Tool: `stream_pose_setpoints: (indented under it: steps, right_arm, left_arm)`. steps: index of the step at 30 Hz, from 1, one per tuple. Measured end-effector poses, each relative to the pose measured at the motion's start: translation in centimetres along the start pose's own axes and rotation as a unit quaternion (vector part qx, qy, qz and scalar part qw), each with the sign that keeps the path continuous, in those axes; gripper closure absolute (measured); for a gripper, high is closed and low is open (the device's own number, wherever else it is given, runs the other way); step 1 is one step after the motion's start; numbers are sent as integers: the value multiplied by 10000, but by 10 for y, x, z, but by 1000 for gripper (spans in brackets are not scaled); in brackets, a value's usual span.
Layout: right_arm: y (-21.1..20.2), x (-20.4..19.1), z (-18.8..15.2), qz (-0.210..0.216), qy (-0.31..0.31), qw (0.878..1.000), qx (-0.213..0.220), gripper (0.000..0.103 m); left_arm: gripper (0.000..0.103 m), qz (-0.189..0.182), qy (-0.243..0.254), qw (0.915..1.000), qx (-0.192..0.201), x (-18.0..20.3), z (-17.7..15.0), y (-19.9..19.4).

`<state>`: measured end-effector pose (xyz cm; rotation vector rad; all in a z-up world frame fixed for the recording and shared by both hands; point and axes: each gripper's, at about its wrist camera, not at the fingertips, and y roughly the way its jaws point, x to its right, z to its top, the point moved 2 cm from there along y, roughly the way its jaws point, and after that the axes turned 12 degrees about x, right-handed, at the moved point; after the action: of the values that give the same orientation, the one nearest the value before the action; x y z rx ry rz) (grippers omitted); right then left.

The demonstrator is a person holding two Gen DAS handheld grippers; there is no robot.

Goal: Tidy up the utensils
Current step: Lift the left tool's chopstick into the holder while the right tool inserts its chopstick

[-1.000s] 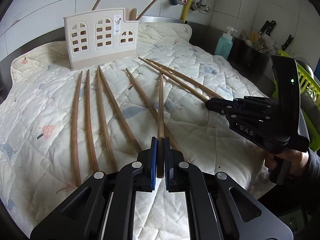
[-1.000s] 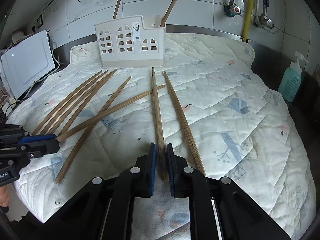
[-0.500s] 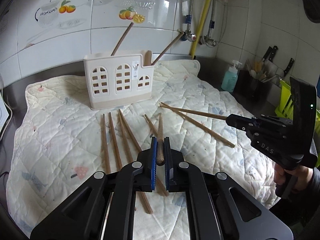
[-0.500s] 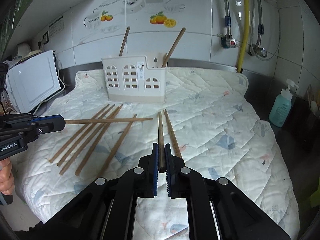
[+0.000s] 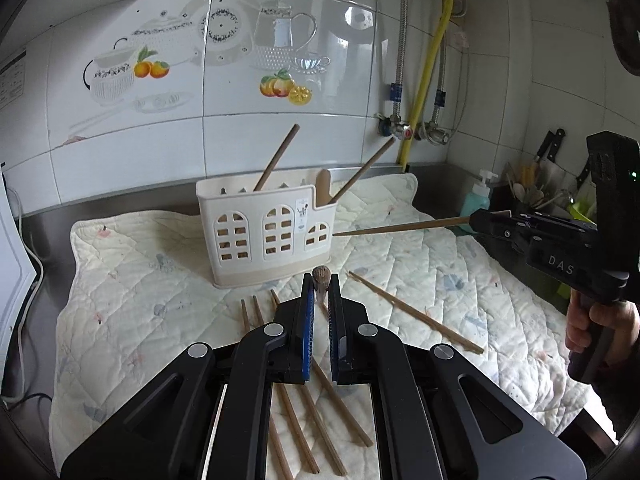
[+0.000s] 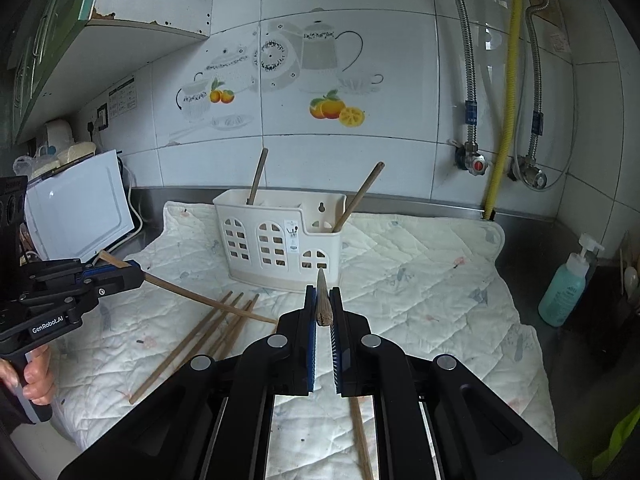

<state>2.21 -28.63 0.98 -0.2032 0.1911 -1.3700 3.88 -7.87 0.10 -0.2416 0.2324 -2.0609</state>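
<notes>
Left gripper [image 5: 321, 292] clamping a brown wooden chopstick [image 5: 321, 276], right gripper [image 6: 325, 306] clamping another chopstick [image 6: 322, 300], cream windowed utensil holder [image 5: 266, 236] at 12 o'clock, loose chopsticks [image 6: 192, 340] on quilted mat [image 6: 420, 280], tiled kitchen wall [image 6: 320, 60].

**Background items around your work area**

You work over a quilted cream mat [image 6: 420, 280] spread on a steel counter [image 5: 44, 320]. Behind it, the white tiled wall [image 6: 360, 20] carries teapot-and-fruit decals [image 6: 336, 110]. A yellow pipe [image 6: 506, 80] and braided hoses [image 6: 468, 60] with valves run down the wall. A teal soap dispenser [image 6: 566, 288] stands at your right; a white appliance [image 6: 76, 204] sits at your left. Knives [image 5: 550, 148] hang in the far right corner.
</notes>
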Motion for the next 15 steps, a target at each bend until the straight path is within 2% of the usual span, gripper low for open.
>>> stream_pose_setpoints:
  steps: [10, 15]
  right_arm:
    - [4, -4, 30, 202, -105, 9997, 67, 97]
    - [9, -9, 53, 270, -290, 9991, 117, 97]
  left_arm:
    - [98, -65, -191, 9993, 316, -14, 31, -2]
    - [98, 35, -140, 9981, 607, -21, 59, -5]
